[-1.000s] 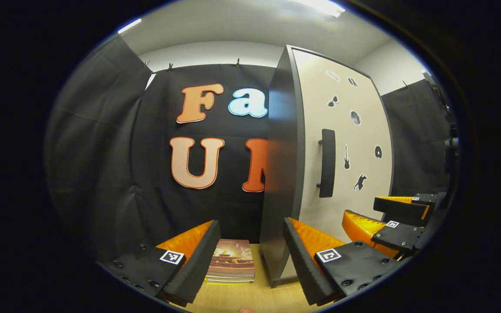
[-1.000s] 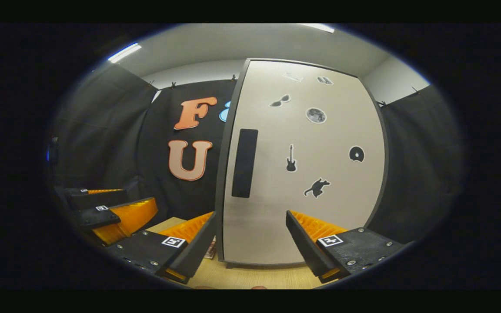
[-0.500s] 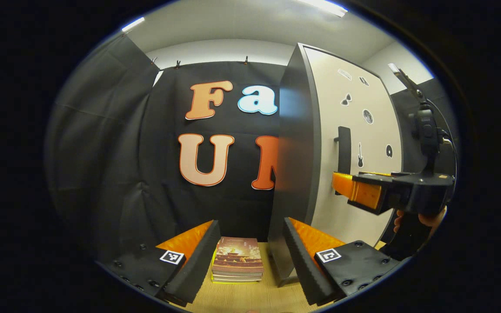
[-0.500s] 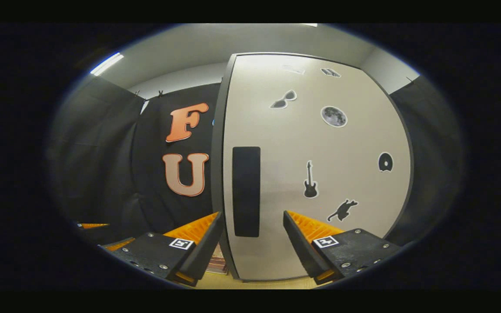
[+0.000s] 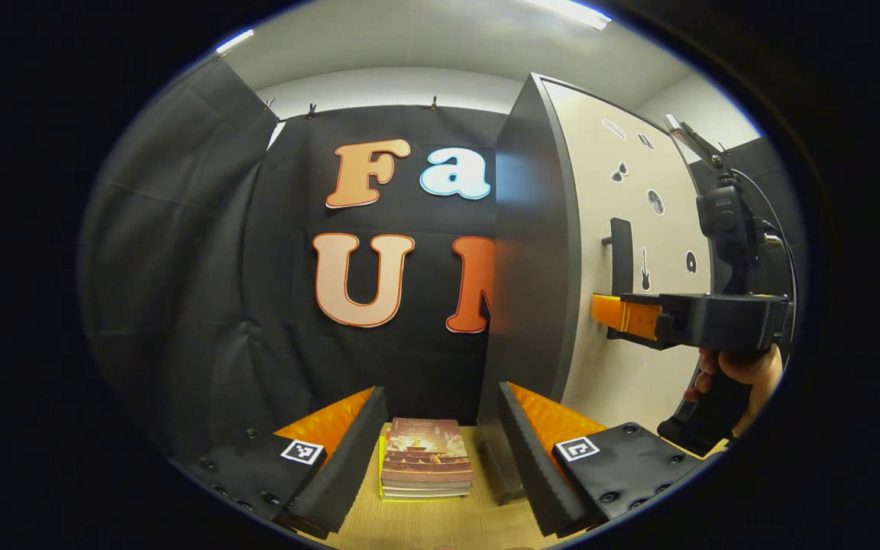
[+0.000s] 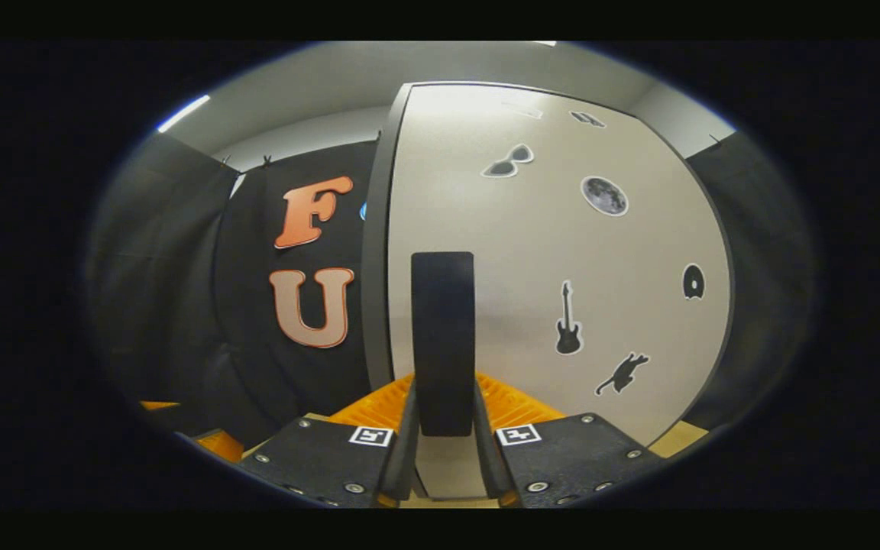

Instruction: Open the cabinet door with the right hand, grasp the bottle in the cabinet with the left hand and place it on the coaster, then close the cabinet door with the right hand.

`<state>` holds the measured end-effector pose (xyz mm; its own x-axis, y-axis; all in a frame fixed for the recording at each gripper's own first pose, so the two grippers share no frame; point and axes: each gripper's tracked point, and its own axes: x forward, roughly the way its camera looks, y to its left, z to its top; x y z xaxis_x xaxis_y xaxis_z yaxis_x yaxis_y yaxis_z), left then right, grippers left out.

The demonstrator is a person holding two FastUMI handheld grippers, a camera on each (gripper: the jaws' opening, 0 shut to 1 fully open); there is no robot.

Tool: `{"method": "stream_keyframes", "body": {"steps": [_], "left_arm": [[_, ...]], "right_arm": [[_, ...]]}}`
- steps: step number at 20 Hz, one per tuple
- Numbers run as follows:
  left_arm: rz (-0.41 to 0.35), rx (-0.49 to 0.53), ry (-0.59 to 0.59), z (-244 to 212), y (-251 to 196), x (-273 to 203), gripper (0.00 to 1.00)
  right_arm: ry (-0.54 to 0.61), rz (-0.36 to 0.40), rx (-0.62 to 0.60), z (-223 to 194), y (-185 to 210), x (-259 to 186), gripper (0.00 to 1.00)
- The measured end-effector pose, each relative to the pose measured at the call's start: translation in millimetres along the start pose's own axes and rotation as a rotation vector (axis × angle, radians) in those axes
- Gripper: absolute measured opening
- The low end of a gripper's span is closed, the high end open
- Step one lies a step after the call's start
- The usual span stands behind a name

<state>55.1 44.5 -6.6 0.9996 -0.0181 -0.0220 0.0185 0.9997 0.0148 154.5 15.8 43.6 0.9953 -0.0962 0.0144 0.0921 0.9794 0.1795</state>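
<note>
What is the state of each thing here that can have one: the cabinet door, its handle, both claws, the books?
cabinet door: closed
door handle: gripped on both sides by the right claw
right claw: shut on the door handle
left claw: open, holding nothing
books: stacked flat on the table

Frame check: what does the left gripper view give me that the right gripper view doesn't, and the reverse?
Left gripper view: a stack of books on the table, the cabinet's dark side, and a hand holding the right gripper side-on. Right gripper view: its jaws closed on the door handle head-on, plus a cat sticker. Both: the pale door, the door handle and the guitar sticker.
</note>
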Motion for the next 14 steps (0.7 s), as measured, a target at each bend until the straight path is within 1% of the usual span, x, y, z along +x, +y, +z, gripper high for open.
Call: {"method": "stream_keyframes", "body": {"steps": [1, 2, 3, 5, 6, 7, 8, 9, 11, 12, 13, 14], "left_arm": [[-0.009, -0.001, 0.002, -2.8, 0.4, 0.0, 0.94], [-0.019, -0.003, 0.006, -4.2, 1.6, 1.5, 0.95], [-0.031, -0.005, 0.012, -6.1, 1.5, 3.4, 0.94], [-0.062, -0.007, 0.025, -9.9, 0.6, 8.4, 0.94], [-0.077, -0.007, 0.030, -10.8, 0.8, 12.1, 0.95], [-0.090, -0.007, 0.033, -10.9, 2.2, 15.5, 0.95], [-0.103, -0.008, 0.035, -11.6, 2.1, 18.1, 0.94], [-0.111, -0.004, 0.039, -12.9, 0.3, 19.8, 0.95], [-0.113, 0.005, 0.031, -10.2, -1.7, 18.5, 0.95], [-0.118, 0.006, 0.025, -8.2, -4.8, 17.1, 0.95], [-0.126, 0.004, 0.019, -6.8, -8.8, 16.5, 0.94], [-0.134, 0.001, 0.020, -6.0, -14.1, 16.3, 0.94]], "right_arm": [[-0.003, -0.004, 0.005, 0.8, -0.4, 0.1, 0.33], [-0.005, -0.008, 0.020, 0.6, 0.0, -0.5, 0.24], [-0.014, -0.013, 0.036, 1.5, -0.3, -1.8, 0.26], [-0.032, -0.034, 0.053, 2.5, -1.6, -3.2, 0.20], [-0.035, -0.039, 0.052, 2.7, -1.8, -4.2, 0.13], [-0.041, -0.042, 0.056, 3.7, -2.0, -6.6, 0.12], [-0.041, -0.046, 0.066, 4.7, -1.7, -10.5, 0.13], [-0.041, -0.053, 0.070, 5.7, -2.0, -14.8, 0.13], [-0.045, -0.075, 0.060, 6.2, -4.1, -24.7, 0.13], [-0.050, -0.085, 0.058, 9.4, -5.1, -33.2, 0.13], [-0.053, -0.091, 0.063, 11.1, -6.5, -42.2, 0.10], [-0.054, -0.093, 0.070, 11.5, -11.0, -55.6, 0.10]]}}
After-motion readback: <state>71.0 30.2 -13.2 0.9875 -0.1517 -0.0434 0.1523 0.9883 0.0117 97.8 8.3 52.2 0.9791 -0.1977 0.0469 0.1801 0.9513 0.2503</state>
